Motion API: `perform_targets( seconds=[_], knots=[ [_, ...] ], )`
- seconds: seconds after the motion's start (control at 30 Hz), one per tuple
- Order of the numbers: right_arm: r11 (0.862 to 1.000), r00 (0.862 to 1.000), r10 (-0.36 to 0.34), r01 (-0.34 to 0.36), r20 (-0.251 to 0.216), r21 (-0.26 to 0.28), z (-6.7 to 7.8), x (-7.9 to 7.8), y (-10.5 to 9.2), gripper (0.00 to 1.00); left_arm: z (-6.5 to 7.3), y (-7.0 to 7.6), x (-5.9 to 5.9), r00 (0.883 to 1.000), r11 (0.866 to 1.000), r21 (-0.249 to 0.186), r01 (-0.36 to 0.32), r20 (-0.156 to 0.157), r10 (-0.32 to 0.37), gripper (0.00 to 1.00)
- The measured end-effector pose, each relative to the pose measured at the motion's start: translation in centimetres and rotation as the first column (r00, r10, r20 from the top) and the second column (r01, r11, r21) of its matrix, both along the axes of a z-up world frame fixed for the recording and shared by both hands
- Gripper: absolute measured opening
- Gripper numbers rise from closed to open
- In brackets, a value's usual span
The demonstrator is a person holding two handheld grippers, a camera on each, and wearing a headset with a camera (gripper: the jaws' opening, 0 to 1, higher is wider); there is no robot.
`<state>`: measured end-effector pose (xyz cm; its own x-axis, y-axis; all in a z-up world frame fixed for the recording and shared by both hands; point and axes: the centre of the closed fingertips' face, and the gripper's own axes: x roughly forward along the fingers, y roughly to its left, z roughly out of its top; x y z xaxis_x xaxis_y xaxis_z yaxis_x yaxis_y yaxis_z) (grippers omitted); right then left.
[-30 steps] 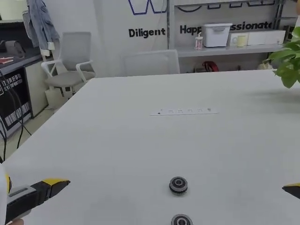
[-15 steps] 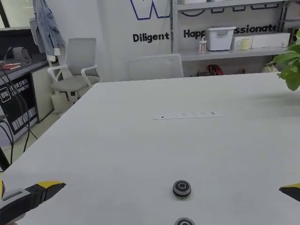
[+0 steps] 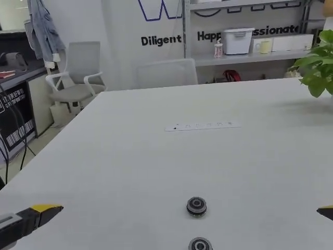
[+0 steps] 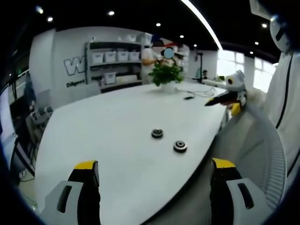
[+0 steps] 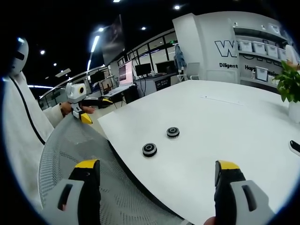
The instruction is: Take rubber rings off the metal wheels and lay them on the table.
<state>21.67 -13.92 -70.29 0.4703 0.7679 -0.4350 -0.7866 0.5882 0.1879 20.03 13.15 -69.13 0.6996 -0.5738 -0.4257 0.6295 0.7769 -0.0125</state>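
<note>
Jaws of left gripper [image 4: 154,165] wide apart, nothing between. Jaws of right gripper [image 5: 157,165] likewise spread, empty. Both well clear of the far wheel [image 3: 196,206] on the counter [image 3: 130,156]: left gripper far to its left, right gripper far to its right. Near wheel [image 3: 200,244] just on the person's side of the far wheel, not touching it. Dark rubber rings seated on both. Socket strip [image 3: 203,125] well beyond the far wheel; potted plant [image 3: 318,73] beyond and to its right.

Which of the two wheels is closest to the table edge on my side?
The nearer wheel, lowest in the head view, close to the table edge; the other wheel lies farther in.
</note>
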Motion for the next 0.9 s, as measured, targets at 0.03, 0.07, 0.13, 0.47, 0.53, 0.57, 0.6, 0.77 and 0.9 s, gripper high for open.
perform_targets(
  seconds=[0.03, 0.07, 0.13, 0.47, 0.53, 0.57, 0.6, 0.77, 0.9],
  knots=[
    [1.000, 1.000, -0.002, 0.002, 0.000, 0.002, 0.1, 0.0, 0.0, 0.99, 0.0, -0.1, 0.0, 1.000, 1.000, 0.000, 0.002, 0.000, -0.002, 1.00],
    [1.000, 1.000, -0.002, 0.002, 0.002, 0.006, 0.2, 0.0, 0.0, 0.99, 0.0, -0.1, -0.1, 1.000, 1.000, 0.000, 0.004, 0.000, -0.004, 1.00],
    [1.000, 1.000, 0.000, 0.000, 0.004, 0.006, 0.3, 0.0, 0.0, 0.99, 0.1, -0.2, -0.1, 1.000, 1.000, 0.004, 0.008, 0.001, -0.008, 1.00],
    [1.000, 1.000, 0.000, 0.000, 0.002, 0.002, 0.2, 0.1, 0.2, 0.98, 0.7, -0.3, -0.2, 1.000, 1.000, 0.014, 0.026, 0.011, -0.026, 1.00],
    [1.000, 1.000, 0.001, -0.001, -0.002, 0.001, 0.1, 0.1, 0.2, 0.98, 0.7, -0.3, -0.2, 1.000, 0.999, 0.018, 0.029, 0.008, -0.029, 1.00],
    [1.000, 1.000, 0.003, -0.003, -0.003, 0.000, 0.1, 0.1, 0.2, 0.98, 0.7, -0.3, -0.2, 1.000, 0.999, 0.017, 0.030, 0.008, -0.030, 1.00],
    [1.000, 1.000, 0.006, -0.006, -0.006, -0.003, 0.1, 0.1, 0.3, 0.98, 0.7, -0.3, -0.1, 0.999, 0.999, 0.016, 0.031, 0.008, -0.031, 1.00],
    [1.000, 1.000, 0.006, -0.006, -0.010, -0.001, -0.1, 0.3, 0.3, 0.98, 0.9, -0.3, 0.1, 0.999, 0.999, 0.016, 0.031, 0.011, -0.031, 1.00],
    [1.000, 1.000, 0.013, -0.013, -0.012, -0.005, -0.3, 0.8, 0.4, 0.98, 1.2, -0.6, 0.4, 0.999, 0.999, 0.023, 0.037, 0.021, -0.038, 1.00]
  ],
)
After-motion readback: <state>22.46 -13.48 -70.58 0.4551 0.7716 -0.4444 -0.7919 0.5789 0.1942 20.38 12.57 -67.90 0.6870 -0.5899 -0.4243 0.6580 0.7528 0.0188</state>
